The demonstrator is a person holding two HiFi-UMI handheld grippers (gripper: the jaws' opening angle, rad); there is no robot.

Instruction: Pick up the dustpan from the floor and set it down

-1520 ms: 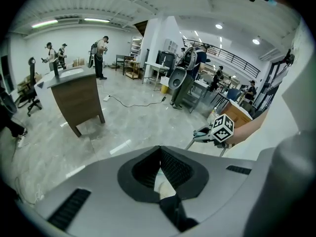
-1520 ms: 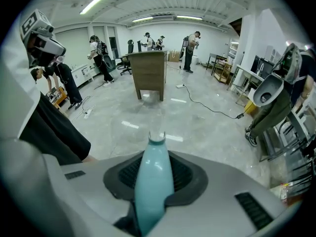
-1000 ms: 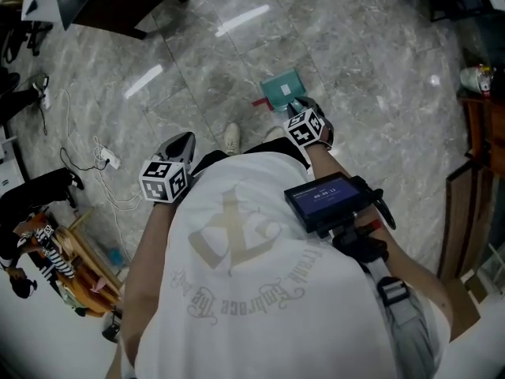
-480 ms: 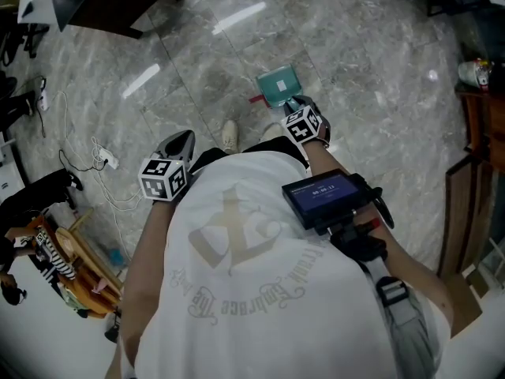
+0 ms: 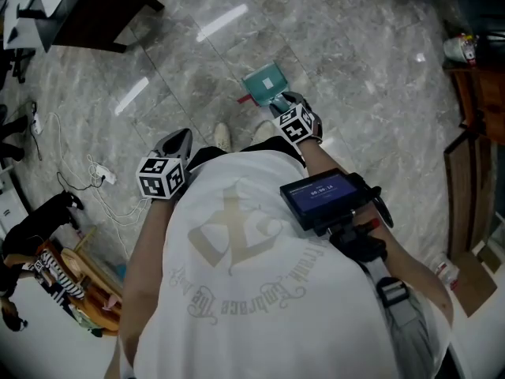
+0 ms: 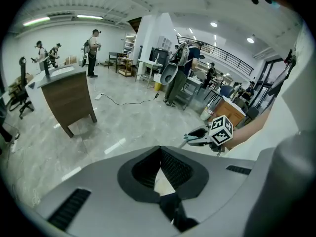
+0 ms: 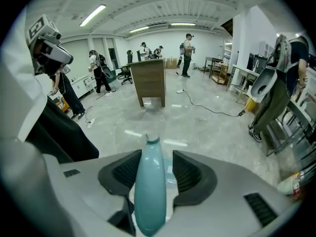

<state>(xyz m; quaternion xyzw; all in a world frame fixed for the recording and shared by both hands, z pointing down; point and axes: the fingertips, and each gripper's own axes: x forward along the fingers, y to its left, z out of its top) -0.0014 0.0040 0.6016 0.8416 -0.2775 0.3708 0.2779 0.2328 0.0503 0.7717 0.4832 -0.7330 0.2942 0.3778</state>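
The teal dustpan [image 5: 263,84] lies flat on the grey marble floor ahead of the person's feet, with a small red piece beside it. My right gripper [image 5: 278,101] is at its handle. In the right gripper view the teal handle [image 7: 149,191] runs between the jaws, which have just been opening; a gap shows at the right pad, so my right gripper [image 7: 154,154] is open around it. My left gripper [image 5: 184,136] hangs by the person's left side, away from the dustpan. Its jaw tips [image 6: 159,148] meet with nothing between them.
A dark desk [image 5: 95,6] stands at the far left and white cables [image 5: 87,168] trail over the floor on the left. Wooden furniture [image 5: 473,133] lines the right edge. A brown desk [image 7: 150,80] and several people stand further off in the hall.
The head view has shifted, so the dustpan and right gripper sit a little further left and up in the picture. The right gripper stays at the handle. The left gripper has moved slightly.
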